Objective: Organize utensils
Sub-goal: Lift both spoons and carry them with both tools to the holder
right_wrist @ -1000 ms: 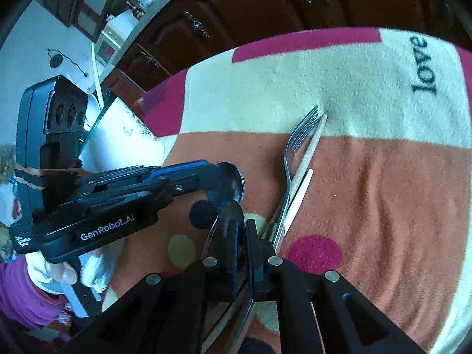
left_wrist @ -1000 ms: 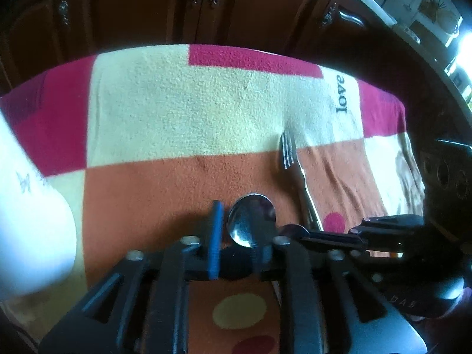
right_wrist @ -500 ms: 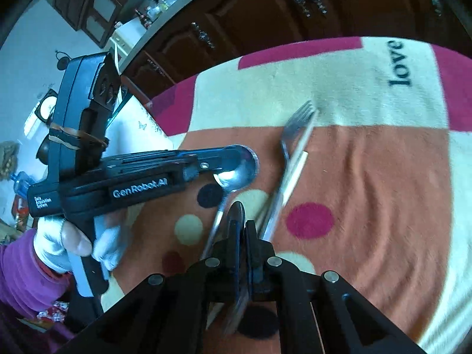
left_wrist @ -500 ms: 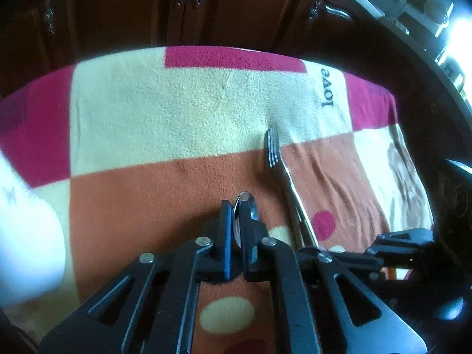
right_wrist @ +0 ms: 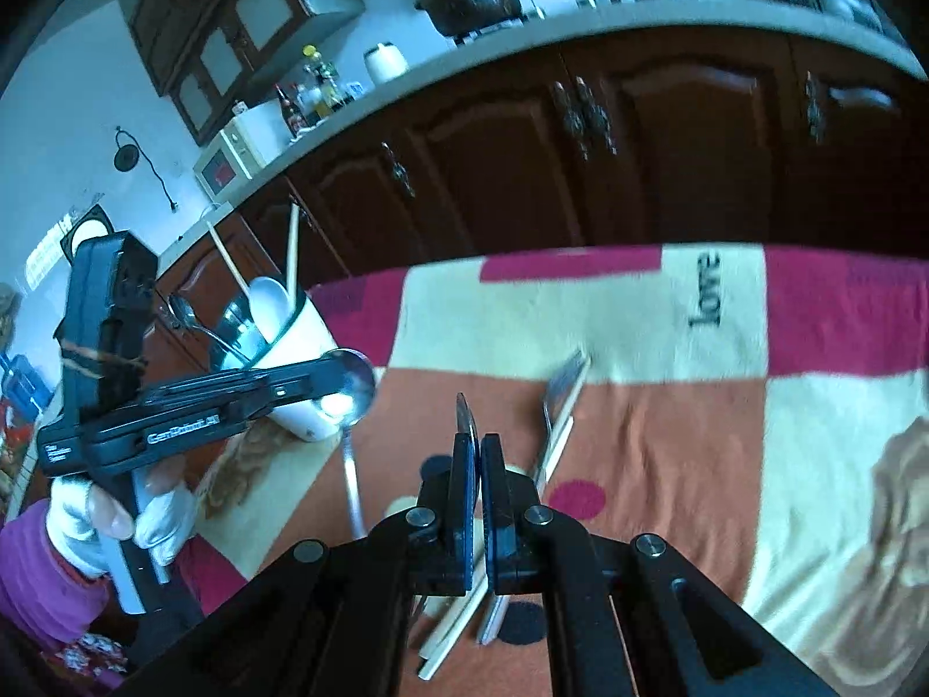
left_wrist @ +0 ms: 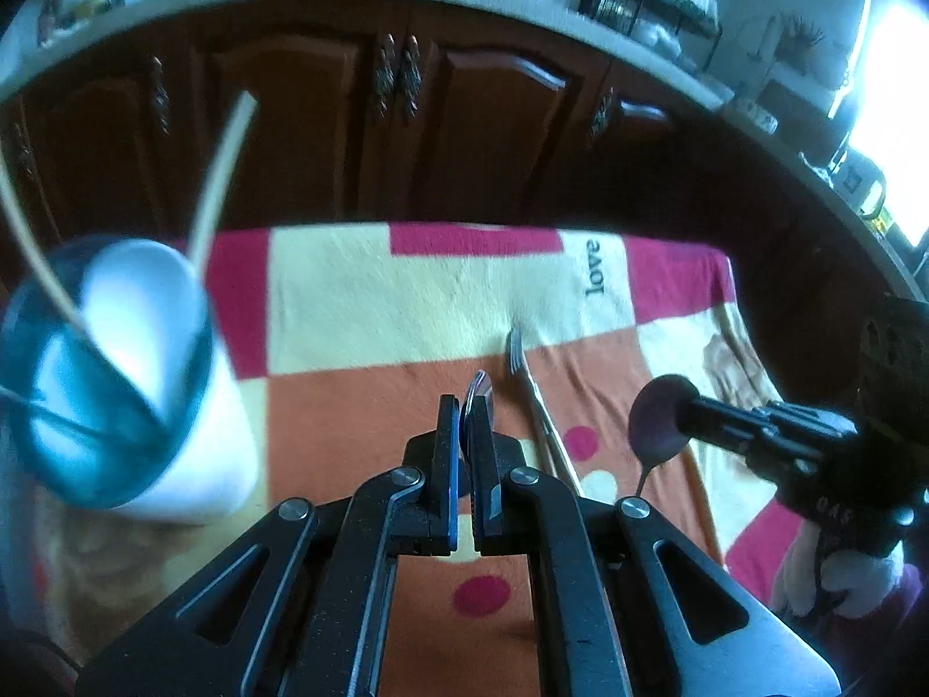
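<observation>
Spoons, two: one (right_wrist: 348, 392) is gripped by the bowl in the left claw (left_wrist: 464, 406), raised beside the white holder (right_wrist: 302, 360); another (left_wrist: 656, 424) is clamped in the right claw (right_wrist: 476, 441). Fork (right_wrist: 560, 392) and chopsticks (right_wrist: 557, 435) are laid on the towel (right_wrist: 668, 435), right of the holder.

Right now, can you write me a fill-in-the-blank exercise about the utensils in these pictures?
1. The left gripper is shut on a ___.
2. The fork lies beside the ___.
3. The cloth bears the word ___.
4. The white spoon stands in the ___.

Missing words: spoon; chopsticks; love; cup.
</observation>
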`<action>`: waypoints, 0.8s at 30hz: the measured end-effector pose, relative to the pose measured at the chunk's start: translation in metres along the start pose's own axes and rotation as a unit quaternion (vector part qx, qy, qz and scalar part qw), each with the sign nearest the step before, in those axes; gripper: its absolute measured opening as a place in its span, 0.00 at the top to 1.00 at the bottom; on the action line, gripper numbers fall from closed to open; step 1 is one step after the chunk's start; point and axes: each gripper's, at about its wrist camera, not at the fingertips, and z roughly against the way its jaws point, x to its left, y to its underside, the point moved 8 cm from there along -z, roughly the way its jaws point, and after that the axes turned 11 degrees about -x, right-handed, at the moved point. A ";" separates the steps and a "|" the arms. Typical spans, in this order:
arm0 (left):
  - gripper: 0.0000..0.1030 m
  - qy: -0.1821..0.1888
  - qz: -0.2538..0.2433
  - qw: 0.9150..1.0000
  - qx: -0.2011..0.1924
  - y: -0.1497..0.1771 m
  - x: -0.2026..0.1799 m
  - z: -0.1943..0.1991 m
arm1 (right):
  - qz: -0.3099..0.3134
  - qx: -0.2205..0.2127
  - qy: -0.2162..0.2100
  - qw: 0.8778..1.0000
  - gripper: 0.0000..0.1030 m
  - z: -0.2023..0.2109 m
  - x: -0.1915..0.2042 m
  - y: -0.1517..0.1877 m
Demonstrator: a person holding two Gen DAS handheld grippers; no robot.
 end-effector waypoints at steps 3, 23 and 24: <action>0.99 -0.008 0.003 1.000 -0.013 -0.004 0.005 0.018 | 0.009 -0.009 0.004 1.000 0.98 0.007 0.011 -0.009; 0.99 -0.087 0.034 0.990 -0.102 -0.073 0.095 0.147 | 0.064 -0.094 -0.039 0.993 0.98 0.002 0.133 -0.105; 0.99 -0.100 0.035 0.988 -0.111 -0.079 0.104 0.151 | 0.068 -0.099 -0.039 0.992 0.98 -0.003 0.141 -0.112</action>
